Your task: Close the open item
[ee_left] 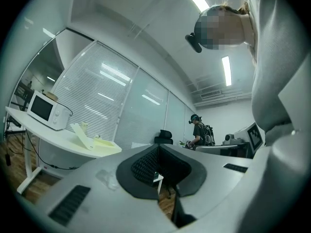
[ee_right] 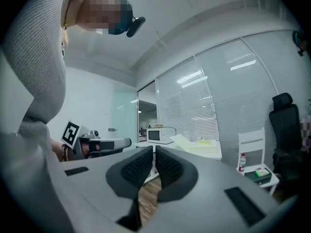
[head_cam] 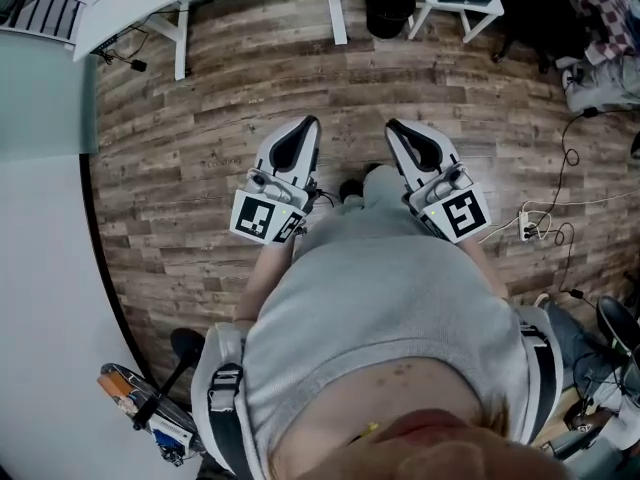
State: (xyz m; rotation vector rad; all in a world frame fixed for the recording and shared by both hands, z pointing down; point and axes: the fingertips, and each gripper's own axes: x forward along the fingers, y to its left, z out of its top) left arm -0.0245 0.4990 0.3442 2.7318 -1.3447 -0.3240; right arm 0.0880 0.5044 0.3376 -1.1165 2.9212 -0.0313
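Entry: pale open box (ee_left: 102, 145) on white table (ee_left: 53, 136) beside microwave (ee_left: 46, 111), well apart from left gripper (head_cam: 303, 128) and right gripper (head_cam: 397, 128), both with jaws together and empty; likely hazard: closed tips skidding off the raised lid (ee_left: 83, 136), shoving the light box.

Head view: steeply down on floor (head_cam: 180, 168), close over torso (head_cam: 380, 308). Gripper views: level, across room; both catch the far microwave (ee_left: 43, 111) on tabletop (ee_left: 58, 138).

Microwave (ee_left: 46, 111) and box (ee_left: 97, 143) sit on the table (ee_left: 65, 138), the box right of the microwave
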